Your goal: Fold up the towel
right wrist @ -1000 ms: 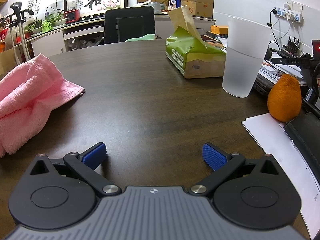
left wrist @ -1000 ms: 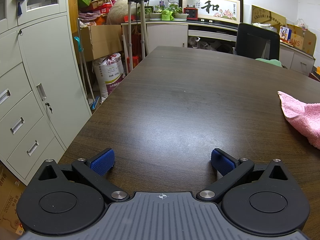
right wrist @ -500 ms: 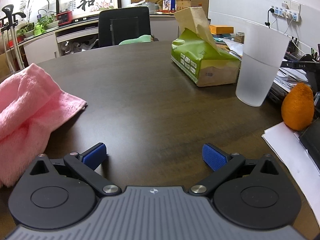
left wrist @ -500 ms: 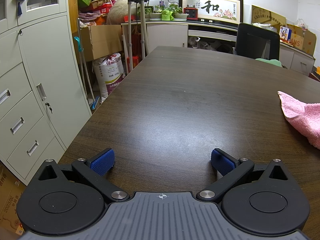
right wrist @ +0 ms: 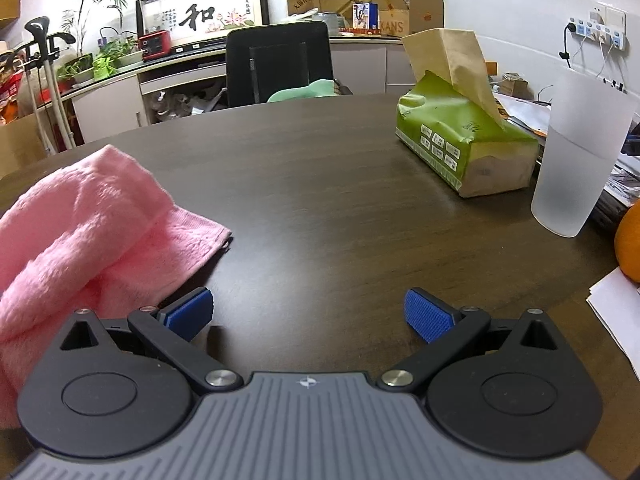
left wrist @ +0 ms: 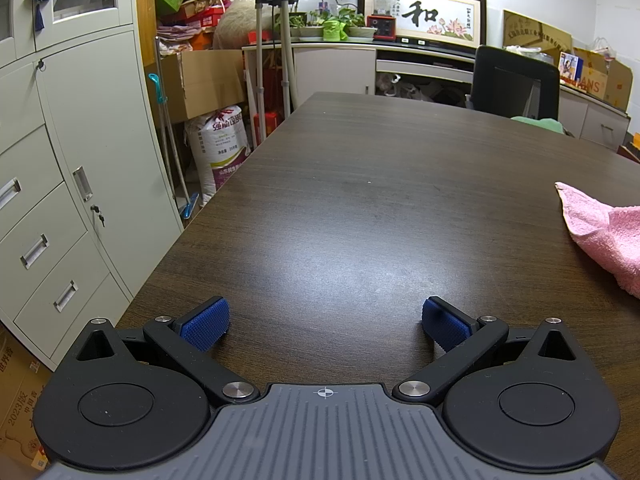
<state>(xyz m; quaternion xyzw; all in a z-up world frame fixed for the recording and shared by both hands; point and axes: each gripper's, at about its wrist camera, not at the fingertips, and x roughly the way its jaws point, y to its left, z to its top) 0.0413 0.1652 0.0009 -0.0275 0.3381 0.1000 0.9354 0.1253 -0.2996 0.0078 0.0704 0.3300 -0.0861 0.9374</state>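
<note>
Leftmost in the left wrist view stands a pale grey metal cabinet [left wrist: 80, 152] with drawers, and the dark brown wooden table [left wrist: 360, 208] fills the middle of the frame. Low in the frame, the left gripper [left wrist: 325, 324] has its blue-padded jaws spread wide with only bare tabletop between them. At the right edge lies a corner of the crumpled pink terry towel [left wrist: 604, 236], well apart from that gripper.

Across in the right wrist view, the towel [right wrist: 88, 224] sits heaped at the left, its near edge just beside the left finger of the right gripper [right wrist: 308, 314], whose jaws also gape wide on nothing. Further right stand a green tissue pack [right wrist: 460, 140] and a frosted plastic cup [right wrist: 580, 160].
</note>
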